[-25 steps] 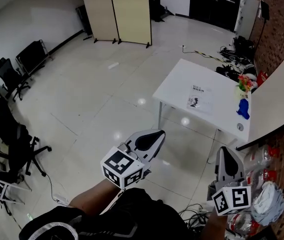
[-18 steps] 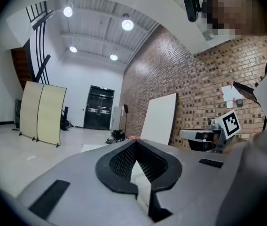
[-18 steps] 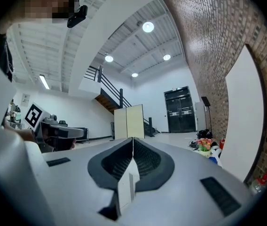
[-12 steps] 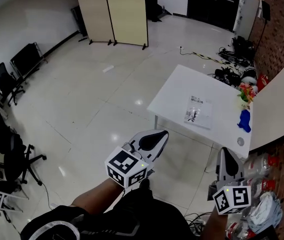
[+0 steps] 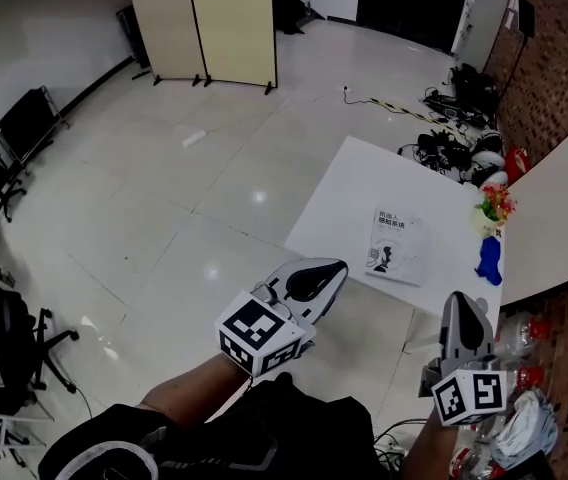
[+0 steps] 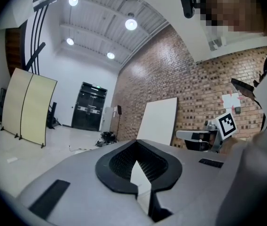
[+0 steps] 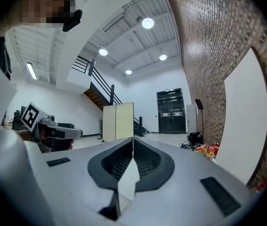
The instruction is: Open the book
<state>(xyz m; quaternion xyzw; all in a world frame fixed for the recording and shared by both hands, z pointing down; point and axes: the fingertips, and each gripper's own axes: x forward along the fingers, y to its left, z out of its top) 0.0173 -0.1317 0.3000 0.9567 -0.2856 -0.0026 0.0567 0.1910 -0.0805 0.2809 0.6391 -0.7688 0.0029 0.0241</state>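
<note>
A closed book [image 5: 396,245] with a white cover lies flat on the white table [image 5: 349,196], toward its near right part. Both grippers are held level in the air, short of the table and apart from the book. In the head view my left gripper [image 5: 334,269] is shut and empty, its tips just before the table's near edge. My right gripper [image 5: 461,302] is also shut and empty, by the table's near right corner. The left gripper view shows its jaws [image 6: 137,142] closed with nothing between them. So does the right gripper view [image 7: 132,139]. Neither gripper view shows the book.
A small flower pot [image 5: 493,208] and a blue object [image 5: 486,259] stand at the table's right edge. A large white board [image 5: 554,203] leans against the brick wall. Cables and bags [image 5: 454,148] lie beyond the table, bottles [image 5: 526,363] at its near right, a folding screen [image 5: 204,18] far back.
The person has walked toward the table: table and book are nearer and larger in the head view. Both grippers moved forward with the person, still shut and side by side.
</note>
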